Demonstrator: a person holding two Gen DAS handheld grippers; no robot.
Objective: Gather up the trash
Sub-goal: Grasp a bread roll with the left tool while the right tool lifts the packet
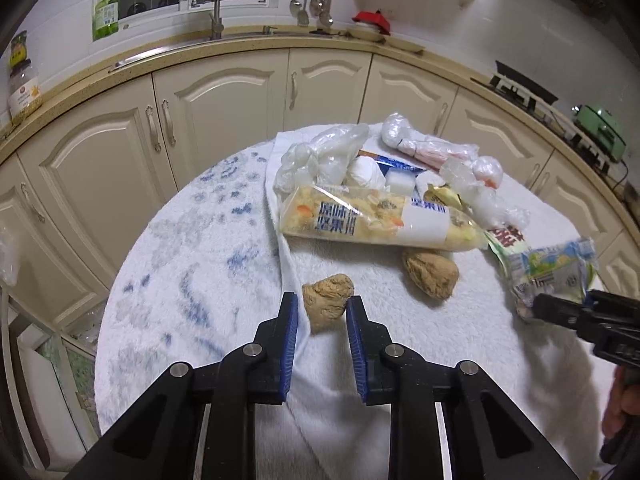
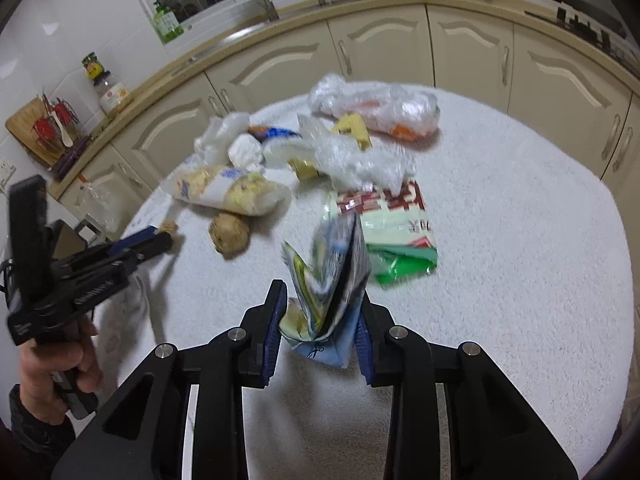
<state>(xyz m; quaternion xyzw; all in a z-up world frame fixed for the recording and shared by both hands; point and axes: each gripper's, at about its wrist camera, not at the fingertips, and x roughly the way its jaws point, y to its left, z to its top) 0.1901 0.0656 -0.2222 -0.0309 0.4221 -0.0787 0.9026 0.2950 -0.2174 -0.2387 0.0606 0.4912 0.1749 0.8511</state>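
A pile of trash lies on a round table covered with a white fluffy cloth (image 1: 400,360). My left gripper (image 1: 322,305) is shut on a small brown crumpled lump (image 1: 326,300) near the table's front. A second brown lump (image 1: 431,274) lies to its right, below a long yellow snack bag (image 1: 376,220). My right gripper (image 2: 320,312) is shut on a crumpled blue and white wrapper (image 2: 328,284) and holds it above the cloth; it also shows in the left wrist view (image 1: 548,276). A red and green packet (image 2: 392,236) lies behind the wrapper.
Clear plastic bags (image 1: 320,152) and a bagged pink and orange item (image 2: 384,110) lie at the far side of the pile. Cream kitchen cabinets (image 1: 224,104) curve behind the table, with a sink and faucet (image 1: 216,20) and a stove (image 1: 520,88).
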